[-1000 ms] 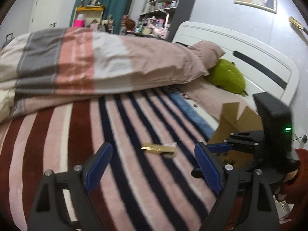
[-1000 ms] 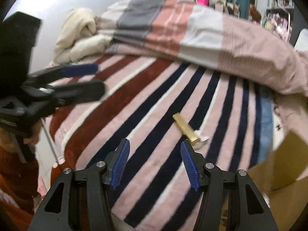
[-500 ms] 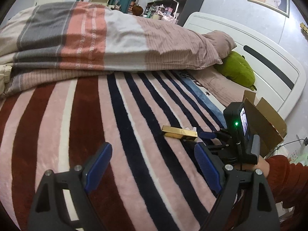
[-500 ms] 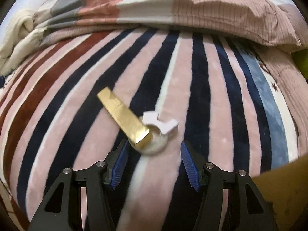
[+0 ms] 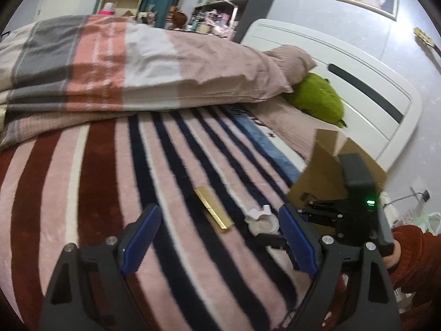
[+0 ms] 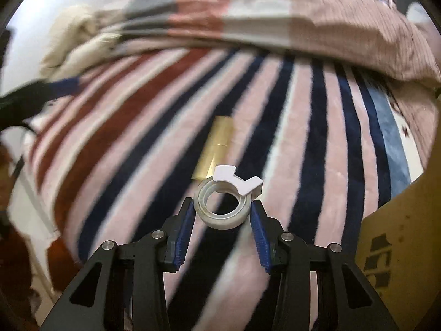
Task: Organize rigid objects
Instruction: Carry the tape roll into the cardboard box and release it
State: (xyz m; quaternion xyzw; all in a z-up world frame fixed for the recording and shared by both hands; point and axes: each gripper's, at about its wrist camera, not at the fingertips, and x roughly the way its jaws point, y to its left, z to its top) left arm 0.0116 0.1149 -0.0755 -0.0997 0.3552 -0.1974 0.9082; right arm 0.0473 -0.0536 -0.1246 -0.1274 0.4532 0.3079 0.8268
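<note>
My right gripper (image 6: 222, 215) is shut on a clear tape roll with a white dispenser clip (image 6: 224, 201) and holds it just above the striped blanket (image 6: 132, 127). A flat gold bar (image 6: 216, 149) lies on the blanket just beyond it. In the left wrist view the gold bar (image 5: 213, 211) lies ahead between my open, empty left gripper's (image 5: 217, 244) blue pads, and the tape roll (image 5: 260, 220) sits to its right in the right gripper (image 5: 278, 234).
A cardboard box (image 5: 330, 165) stands at the bed's right edge; it also shows in the right wrist view (image 6: 399, 248). A folded duvet (image 5: 137, 63), a green plush (image 5: 317, 99) and the white headboard (image 5: 358, 82) lie beyond.
My right gripper came down onto the tape roll, closed on it and lifted it off the gold bar's end. The left gripper swung slightly; the bar now lies between its pads.
</note>
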